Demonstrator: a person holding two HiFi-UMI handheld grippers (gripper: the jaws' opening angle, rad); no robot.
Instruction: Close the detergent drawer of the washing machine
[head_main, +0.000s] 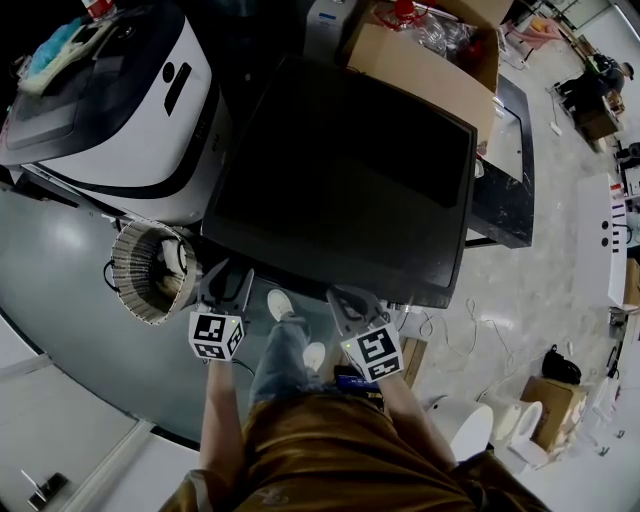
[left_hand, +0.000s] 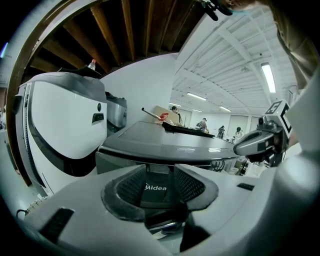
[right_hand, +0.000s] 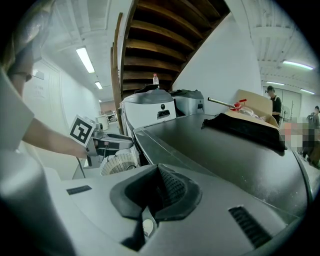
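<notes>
the person stands at the front edge of the washing machine (head_main: 340, 180). near its front left corner the left gripper (left_hand: 159, 176) is spread wide and empty, framing a dark midea-badged panel (left_hand: 155, 188), probably the drawer front, likely lined up to push. the right gripper (right_hand: 156, 192), pads together on nothing, waits idle midway along that edge.

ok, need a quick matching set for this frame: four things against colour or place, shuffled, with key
1. washing machine
2. appliance at far left
3. basket
4. cardboard box

A. brown, past the washer's far edge
B. white with black trim
C. dark flat top, centre of the head view
D. woven, beside the left gripper

Pairs: 1-C, 2-B, 3-D, 4-A
</notes>
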